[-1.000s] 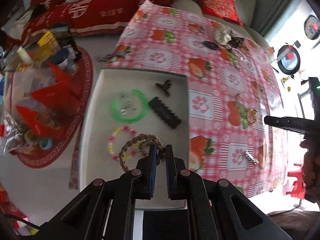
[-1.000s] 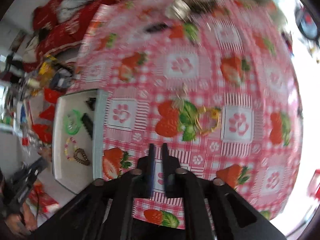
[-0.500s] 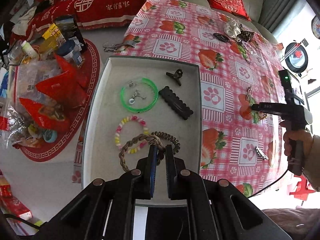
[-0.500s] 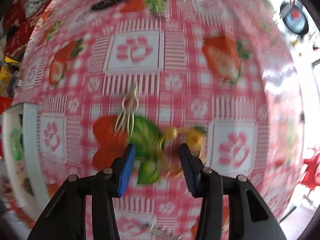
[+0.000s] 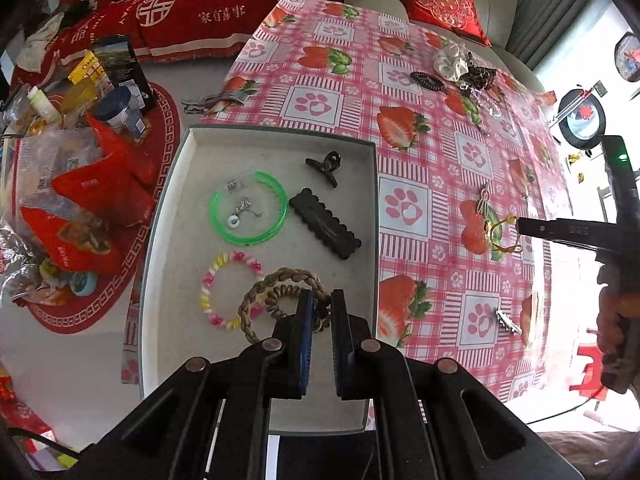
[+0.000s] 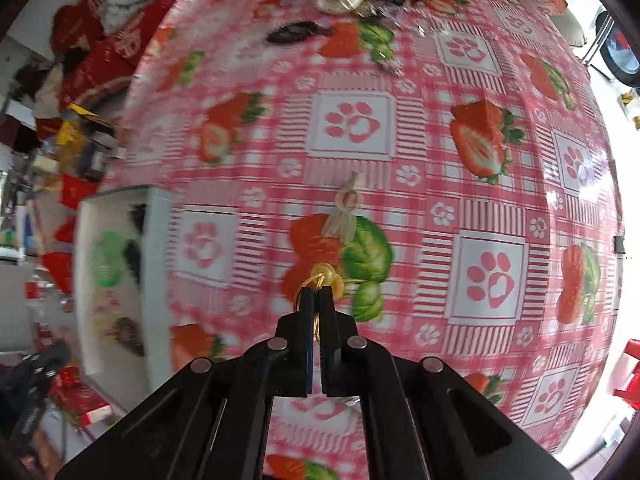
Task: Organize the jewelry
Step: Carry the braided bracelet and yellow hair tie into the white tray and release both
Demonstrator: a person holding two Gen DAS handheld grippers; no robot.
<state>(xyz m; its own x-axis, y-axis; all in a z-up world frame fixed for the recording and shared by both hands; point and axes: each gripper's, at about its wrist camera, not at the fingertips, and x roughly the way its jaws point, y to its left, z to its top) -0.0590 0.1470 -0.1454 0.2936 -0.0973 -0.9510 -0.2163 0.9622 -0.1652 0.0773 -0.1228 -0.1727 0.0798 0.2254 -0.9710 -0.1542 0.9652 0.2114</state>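
Note:
A white tray [image 5: 180, 280] stands at the left edge of the strawberry-print tablecloth [image 5: 420, 152]. My left gripper [image 5: 319, 304] hangs over the tray's near part, shut on a brown braided band [image 5: 260, 292] that overlaps a pink and yellow bead bracelet [image 5: 212, 292]. My right gripper [image 6: 318, 292] points down at the cloth and is shut on a thin gold hoop with yellow beads [image 6: 326, 274]. In the left wrist view the right gripper [image 5: 518, 225] meets the gold hoop [image 5: 506, 246] to the right of the tray.
The tray also holds a green ring [image 5: 248, 208], a black scalloped clip [image 5: 324, 224] and a small claw clip [image 5: 324, 164]. On the cloth lie a pale tassel earring [image 6: 346, 216], a silver clip [image 5: 506, 322], a black coil [image 5: 426, 80] and scrunchies [image 5: 452, 62]. Snack bags [image 5: 80, 208] crowd the left.
My right gripper came down over the gold hoop with its jaws apart, then closed on it. The left gripper kept the braided band and hardly moved.

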